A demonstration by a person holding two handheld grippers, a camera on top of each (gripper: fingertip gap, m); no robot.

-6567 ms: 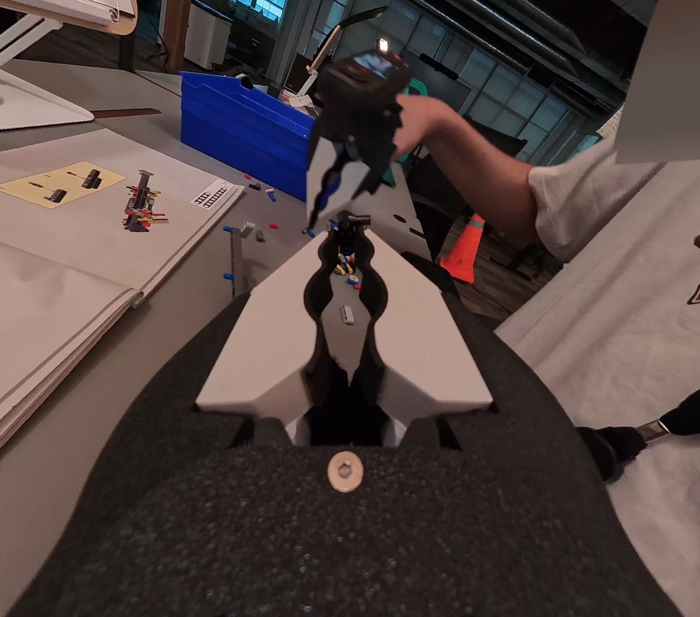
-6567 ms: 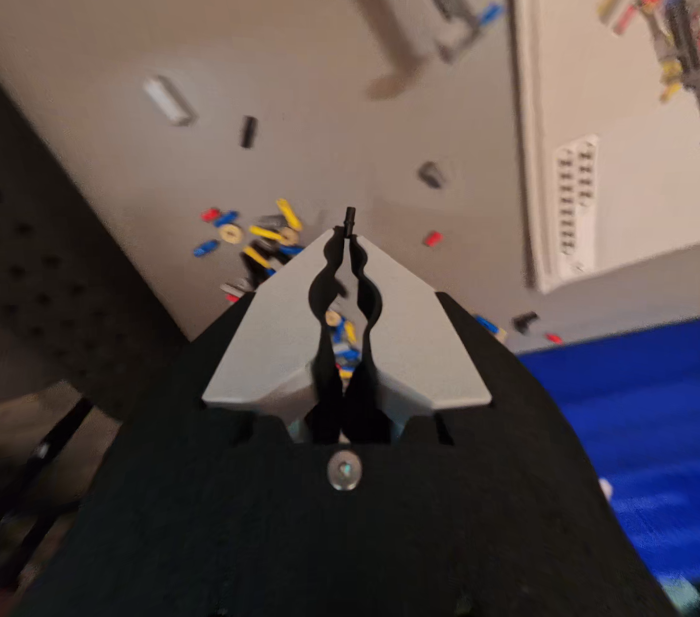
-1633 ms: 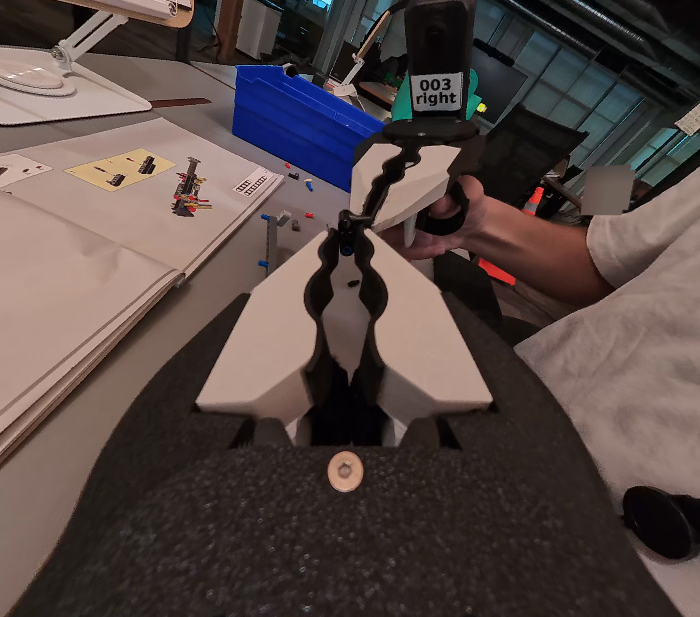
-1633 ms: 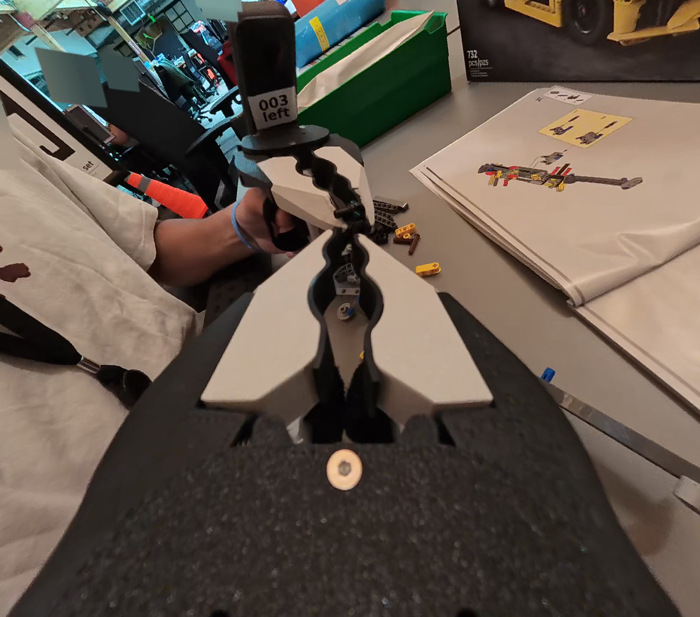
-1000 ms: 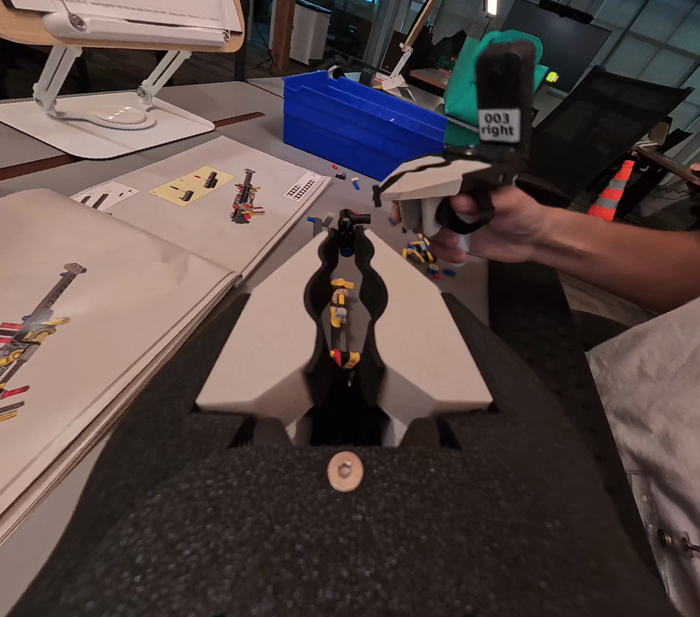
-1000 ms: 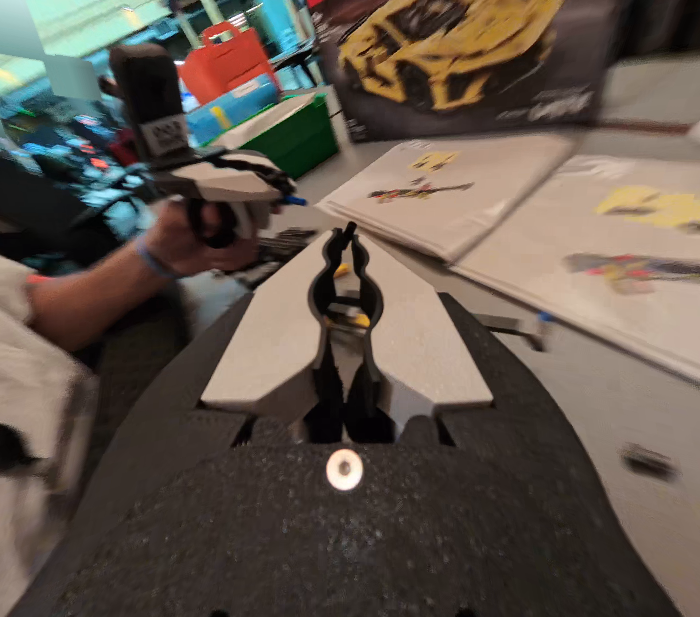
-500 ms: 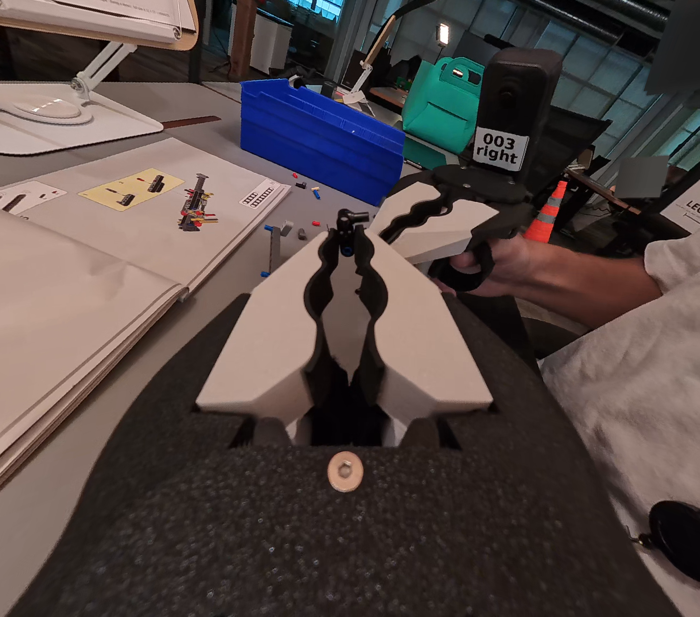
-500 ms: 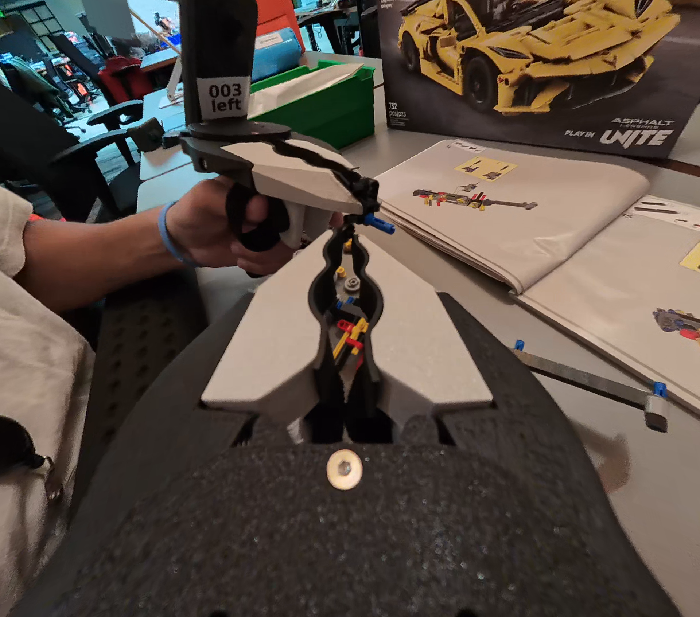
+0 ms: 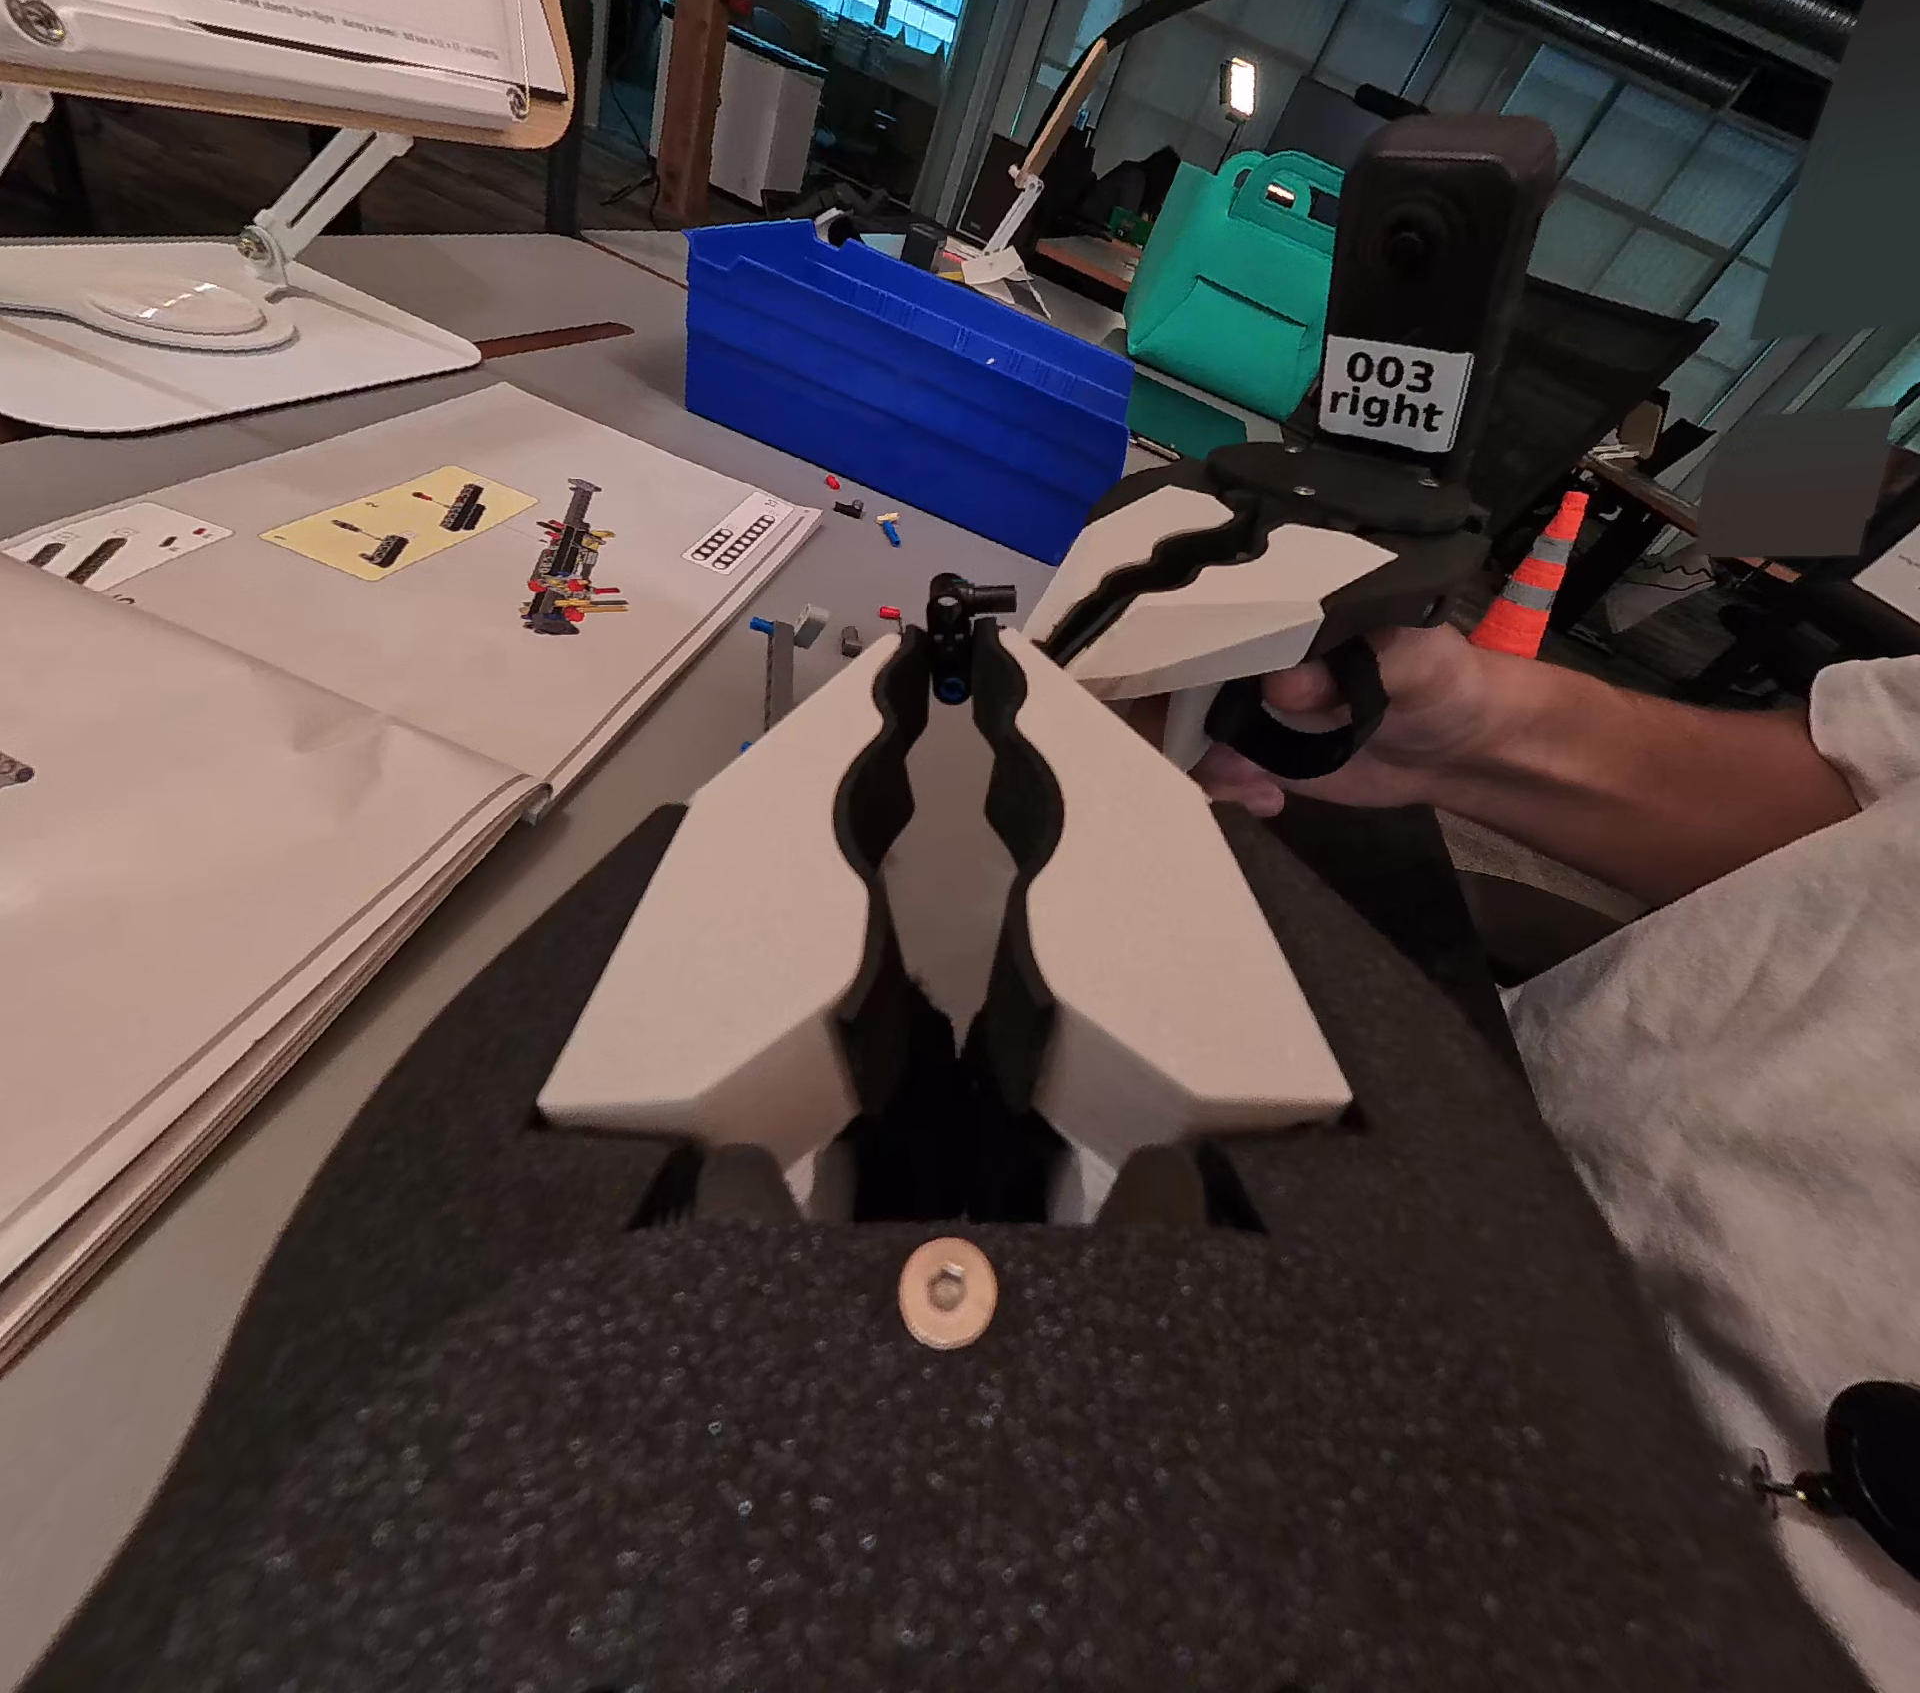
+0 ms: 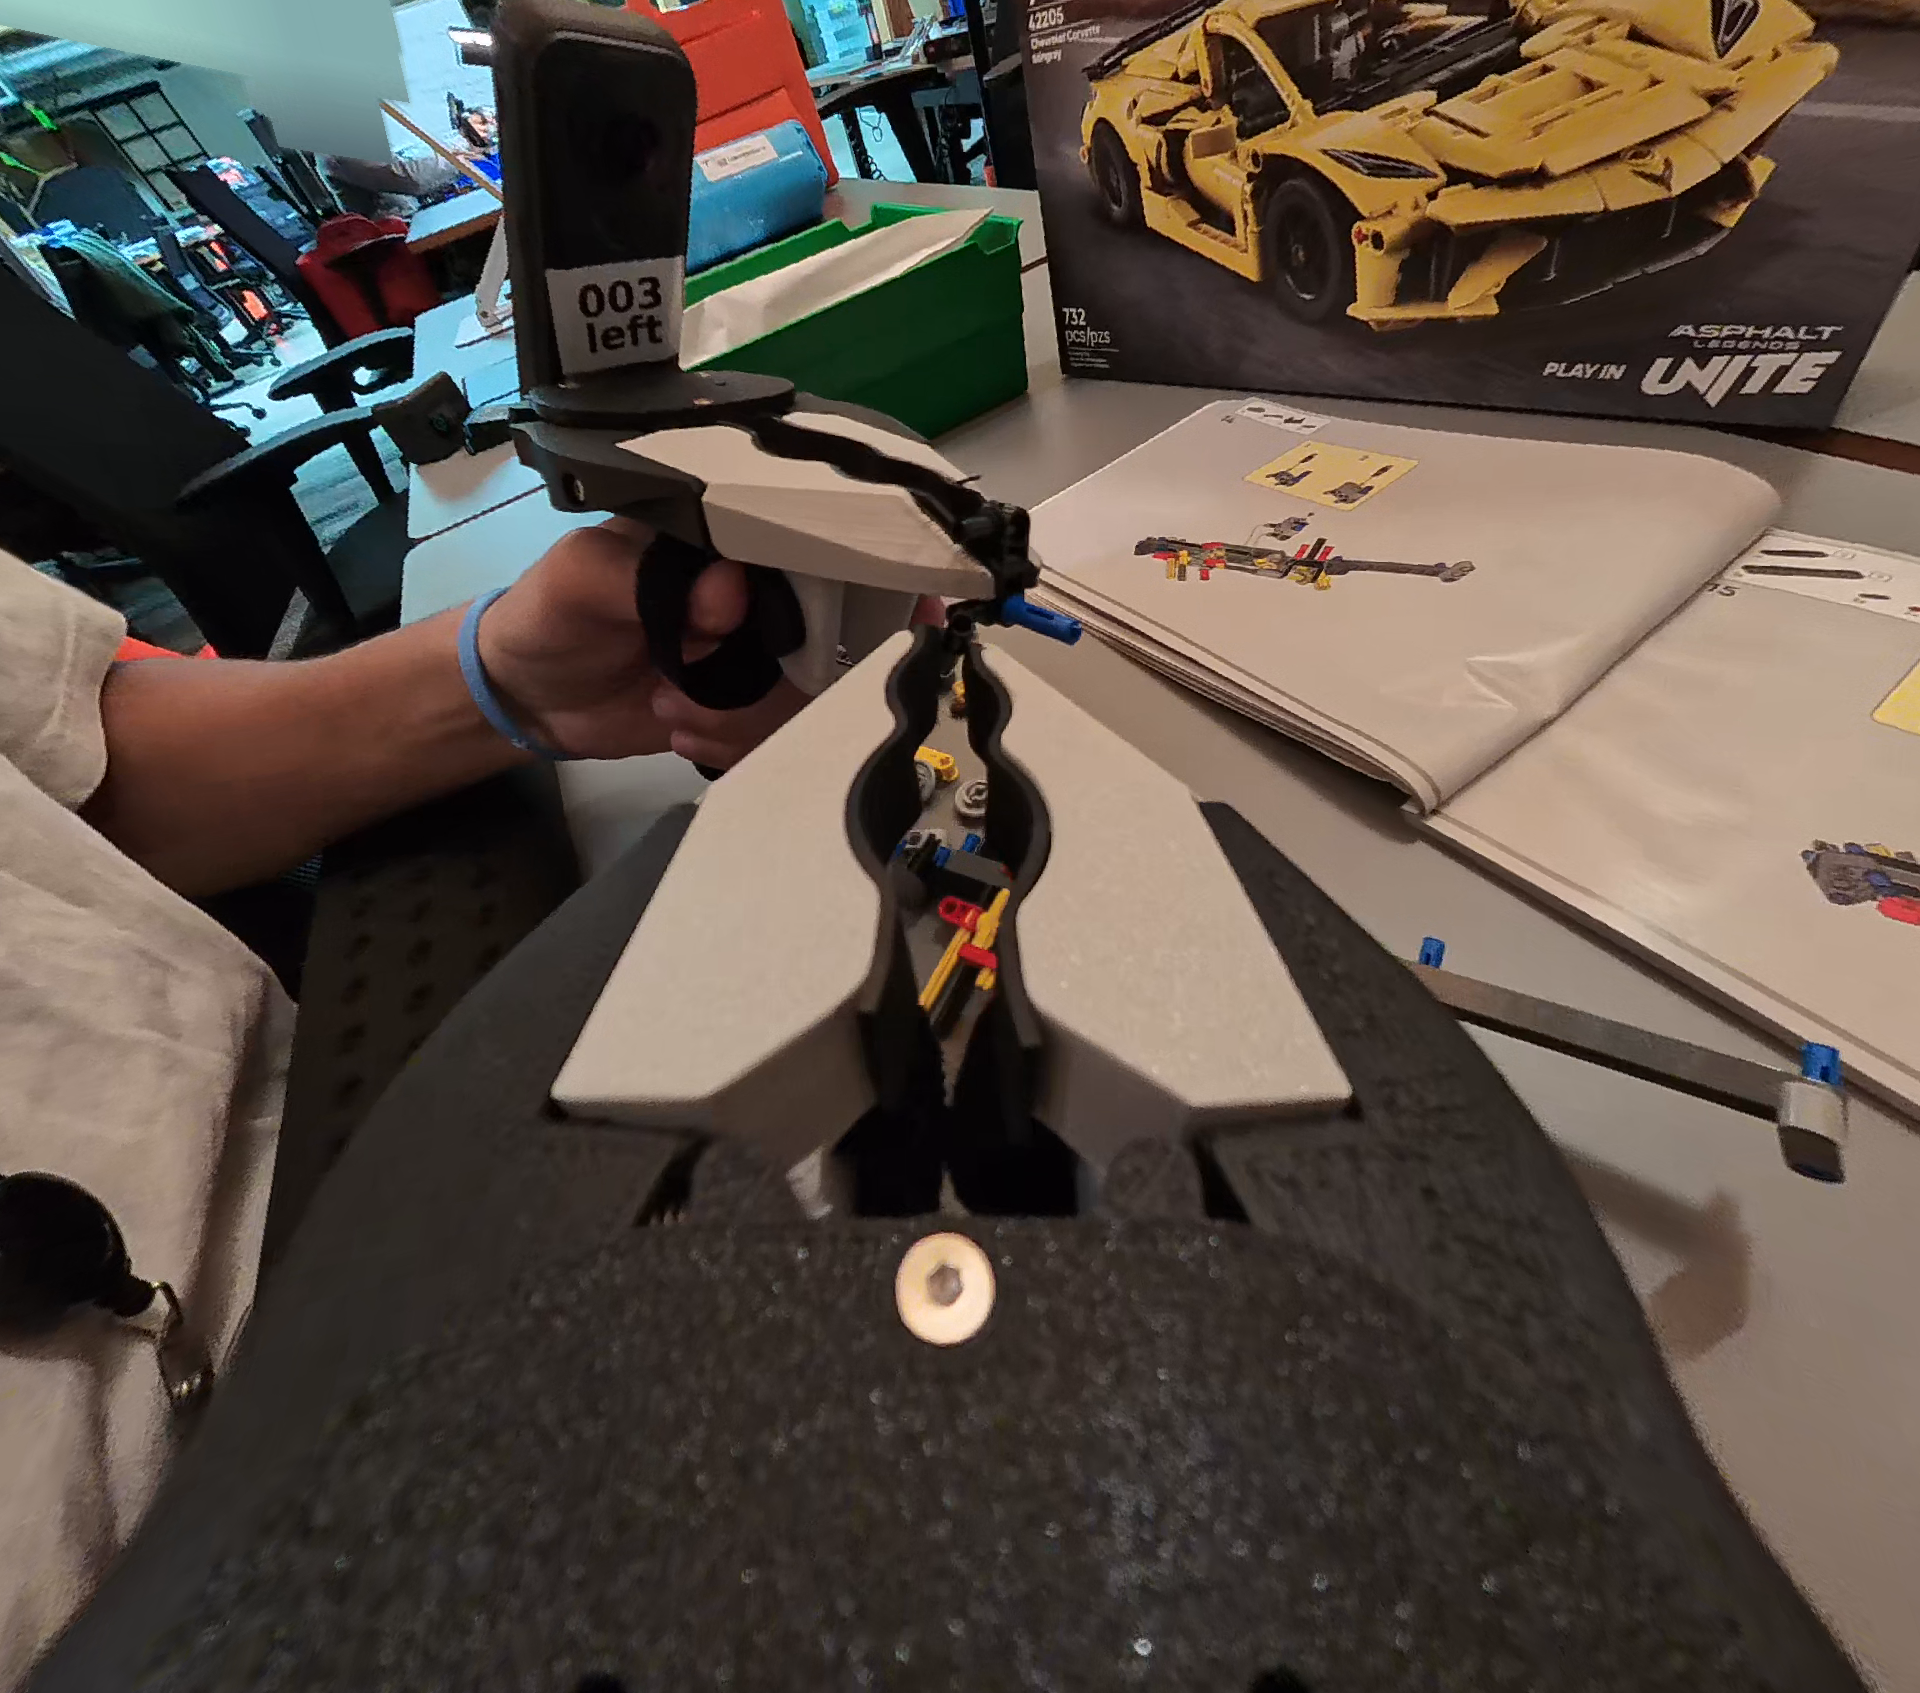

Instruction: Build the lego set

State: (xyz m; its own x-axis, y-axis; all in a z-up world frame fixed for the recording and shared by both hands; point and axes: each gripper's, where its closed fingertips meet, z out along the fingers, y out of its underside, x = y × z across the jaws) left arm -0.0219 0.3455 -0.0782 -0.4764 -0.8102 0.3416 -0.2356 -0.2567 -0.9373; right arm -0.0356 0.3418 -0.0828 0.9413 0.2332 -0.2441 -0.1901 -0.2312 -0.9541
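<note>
Mating a pin to a connector held in mid-air

The left gripper [image 9: 951,641] is clamped on a small black connector [image 9: 961,604] carrying a blue pin [image 10: 1039,613]. Touching it, the right gripper [image 10: 951,641] pinches a thin black pin [image 10: 954,627], above loose pieces [image 10: 961,926] beside the instruction booklet [image 10: 1403,604]. Next move likely calls for fine alignment, then a straight push.

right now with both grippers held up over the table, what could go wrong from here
1. The left gripper pinches the small black connector with a blue pin only at the very tips of its fingers, so a sideways push may twist it out.
2. The right gripper is shut on a thin black pin close by; a misaligned push could knock either piece loose.
3. A dropped piece would likely land among the loose parts below.
</note>
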